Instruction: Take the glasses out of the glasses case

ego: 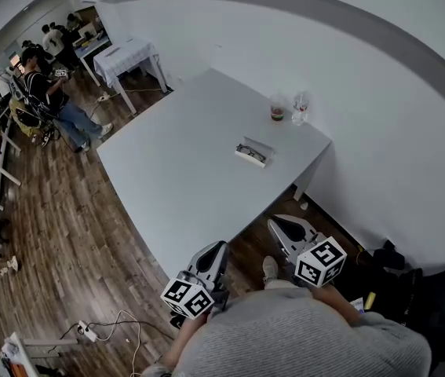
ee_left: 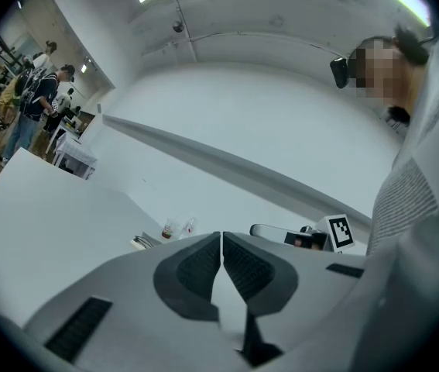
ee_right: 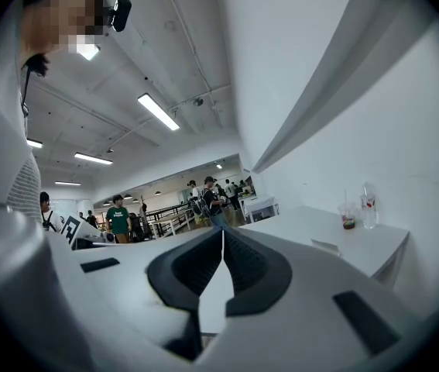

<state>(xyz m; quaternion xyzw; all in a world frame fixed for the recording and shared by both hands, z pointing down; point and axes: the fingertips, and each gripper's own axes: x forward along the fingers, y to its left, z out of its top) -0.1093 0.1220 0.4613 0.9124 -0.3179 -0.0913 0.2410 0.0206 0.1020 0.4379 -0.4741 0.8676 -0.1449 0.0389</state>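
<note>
Task not begun: the glasses case (ego: 264,149) lies untouched on the worktop (ego: 175,171) right of centre, glasses (ego: 250,152) apparently inside, well apart from the left claw (ego: 219,247) and right claw (ego: 275,223), both pressed together, empty, lower frame.

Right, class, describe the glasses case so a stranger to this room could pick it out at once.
Find the big white table. Near its far right corner stand a cup and a clear bottle. The glasses case lies in front of them, the only flat, low thing there, with dark glasses showing in it.
</note>
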